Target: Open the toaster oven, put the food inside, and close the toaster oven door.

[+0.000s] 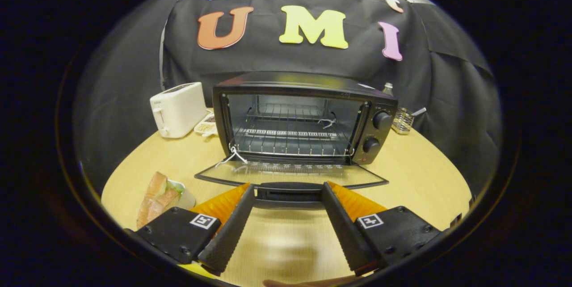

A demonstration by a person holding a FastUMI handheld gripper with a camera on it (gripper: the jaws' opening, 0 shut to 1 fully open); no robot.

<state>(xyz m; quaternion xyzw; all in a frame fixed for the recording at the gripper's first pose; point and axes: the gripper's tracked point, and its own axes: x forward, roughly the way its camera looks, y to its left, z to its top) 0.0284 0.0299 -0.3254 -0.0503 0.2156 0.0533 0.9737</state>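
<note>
Already the toaster oven stands with its door dropped flat toward the table's near side, rack bare inside, so the step in hand looks to be fetching the food. That food, a sandwich resting on what may be a small plate, though the curved view blurs it, lies by the table's left edge, just beside the left finger. The gripper hangs spread wide and holds nothing, its tips flanking the door handle. Swing left, come down squarely over the bread, and close gently enough not to crush it. A white toaster sits toward the far left edge, a wire basket toward the far right.
</note>
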